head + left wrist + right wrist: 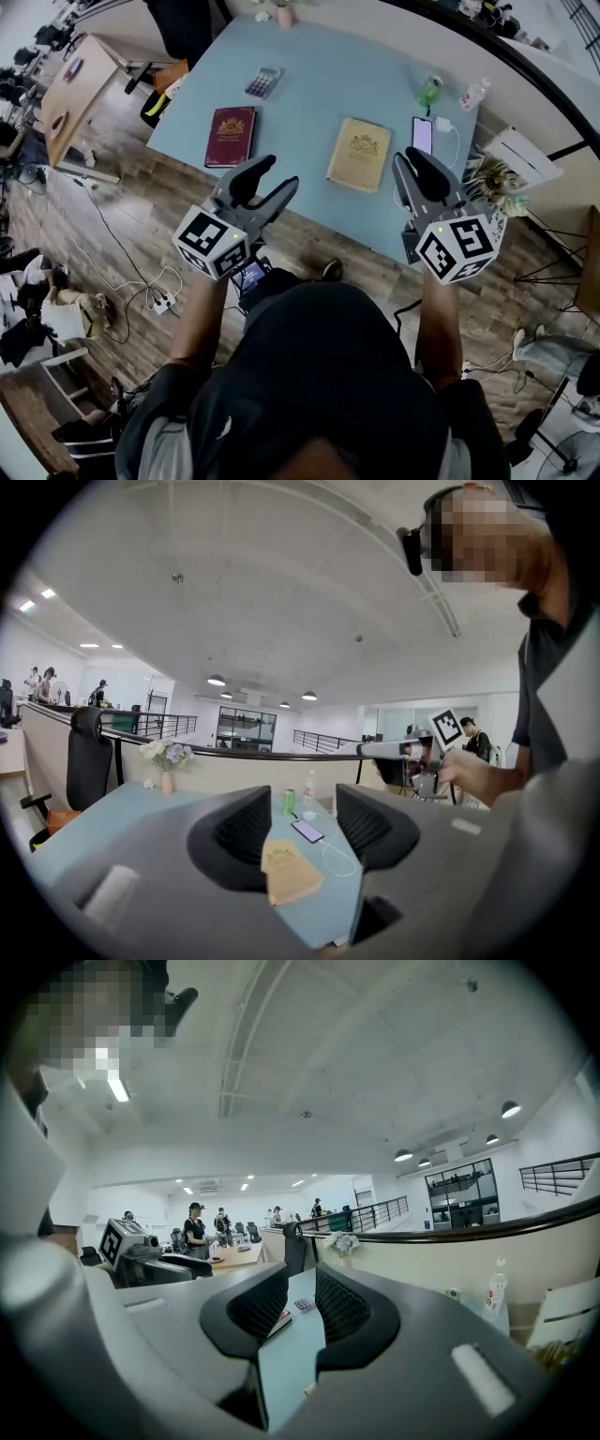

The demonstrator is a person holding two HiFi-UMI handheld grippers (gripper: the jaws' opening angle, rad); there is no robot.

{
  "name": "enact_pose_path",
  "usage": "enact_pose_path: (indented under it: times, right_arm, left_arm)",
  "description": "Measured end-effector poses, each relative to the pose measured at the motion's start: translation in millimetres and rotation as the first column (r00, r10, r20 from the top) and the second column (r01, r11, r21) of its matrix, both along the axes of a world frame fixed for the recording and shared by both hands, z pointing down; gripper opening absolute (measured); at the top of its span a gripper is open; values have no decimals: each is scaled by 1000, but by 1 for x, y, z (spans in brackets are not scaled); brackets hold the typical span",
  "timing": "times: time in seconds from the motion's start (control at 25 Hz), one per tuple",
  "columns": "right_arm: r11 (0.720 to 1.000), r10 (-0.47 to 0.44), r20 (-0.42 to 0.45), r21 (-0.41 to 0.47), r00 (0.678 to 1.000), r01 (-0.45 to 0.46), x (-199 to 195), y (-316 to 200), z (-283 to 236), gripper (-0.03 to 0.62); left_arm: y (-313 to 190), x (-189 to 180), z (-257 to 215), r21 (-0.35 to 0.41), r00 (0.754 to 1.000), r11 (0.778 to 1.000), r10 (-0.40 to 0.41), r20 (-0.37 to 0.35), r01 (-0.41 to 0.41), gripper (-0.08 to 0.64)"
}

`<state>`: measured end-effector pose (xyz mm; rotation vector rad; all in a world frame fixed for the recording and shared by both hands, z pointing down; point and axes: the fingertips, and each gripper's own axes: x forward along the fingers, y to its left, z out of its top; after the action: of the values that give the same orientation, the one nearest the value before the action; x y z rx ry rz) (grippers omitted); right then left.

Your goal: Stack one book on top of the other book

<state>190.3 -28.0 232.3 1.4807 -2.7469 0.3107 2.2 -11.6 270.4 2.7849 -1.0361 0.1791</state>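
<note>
Head view shows the job not yet begun: both books lie flat and well apart on the table [319,94], neither of them lifted. The left gripper [279,172] hangs over the floor [56,216] just short of the table's near edge, its jaws spread wide with nothing between them. The maroon book [230,136] lies ahead of it, a little to its left. The right gripper [413,161] is held likewise short of the edge, its jaws parted by a narrower gap and also empty. The tan book [359,155] lies ahead of it and to its left. Left gripper view looks between its own jaws at the tan book, so that one may be picked first, though this is only a guess. Everything remains: grasp one book, carry it across, set it squarely on the other.

The table is pale blue and smooth. Beyond the right gripper lie a phone [423,134] on a white cable [452,131], a green can [429,91] and a bottle [473,94]; a calculator [263,82] sits beyond the maroon book. Around it is wooden floor with trailing wires, in an open office with a railing [141,726] and ceiling lamps [217,680].
</note>
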Motion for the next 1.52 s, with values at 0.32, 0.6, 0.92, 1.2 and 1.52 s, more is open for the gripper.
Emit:
enact_pose_path:
  times: [0.32,0.6,0.92,1.2,1.52]
  right_arm:
    - [999,28,9,-26,1000,-28,27,-7,12,75]
    - [995,78,5,-58,997,-77,48,-12,29,75]
    - [982,139,-2,-126,990,-138,69,-22,55,75]
    - [965,170,-9,-202,985,-168,73,-50,92,77]
    - [941,190,-15,-281,982,-187,74,-90,135,81]
  left_arm:
    - [-15,29,10,-27,999,999,34,14,-33,252]
    - [-37,53,23,-50,995,995,92,22,-91,252]
    - [-75,75,57,-120,989,983,146,32,-142,252]
    - [-112,85,106,-209,986,965,167,28,-158,252]
    - [-151,94,154,-286,981,943,188,42,-168,252]
